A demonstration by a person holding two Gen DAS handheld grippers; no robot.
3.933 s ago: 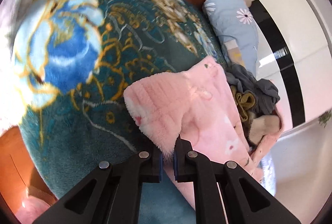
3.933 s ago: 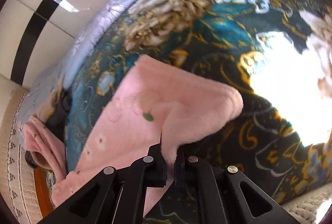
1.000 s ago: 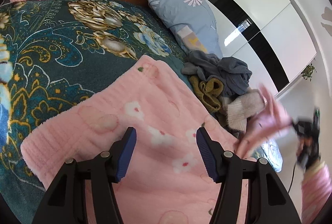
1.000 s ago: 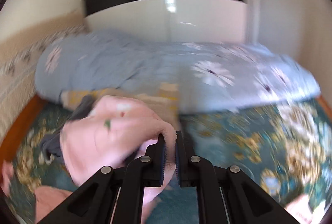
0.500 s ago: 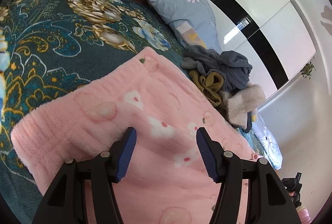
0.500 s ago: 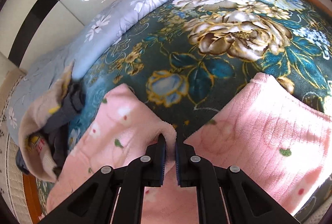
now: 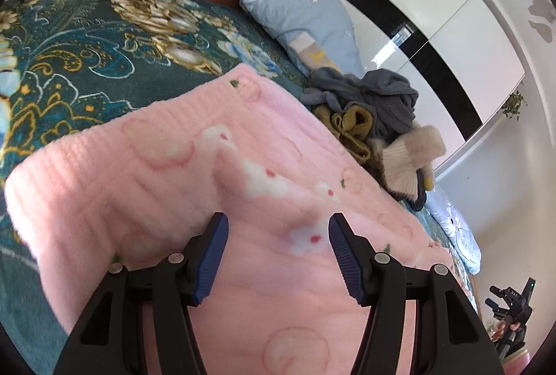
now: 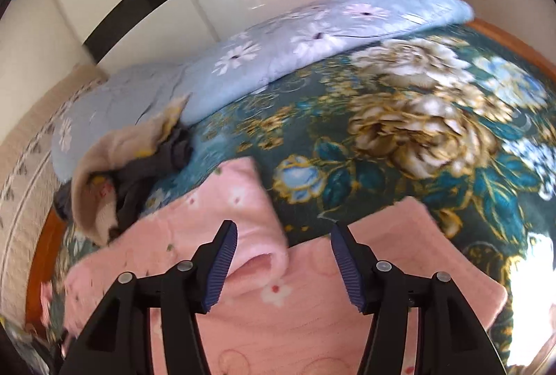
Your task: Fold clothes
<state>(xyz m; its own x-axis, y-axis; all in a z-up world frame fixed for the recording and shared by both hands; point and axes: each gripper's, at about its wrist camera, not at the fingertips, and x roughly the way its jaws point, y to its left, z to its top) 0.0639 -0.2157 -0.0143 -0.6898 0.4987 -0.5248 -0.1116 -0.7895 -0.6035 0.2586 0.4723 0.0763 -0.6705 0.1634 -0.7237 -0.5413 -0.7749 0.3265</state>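
Pink fleece pants lie spread on the flowered blanket, directly under and ahead of both grippers; the left gripper, fingers spread and holding nothing, hangs over the ribbed waistband end, so the long axis runs from there away to its right. Just ahead of the right gripper, also spread and empty, one leg cuff sits between its fingers. No brand or readable writing shows anywhere.

Fluffy pink flower-print garment I see spread flat across my lower frames, one flap folded over
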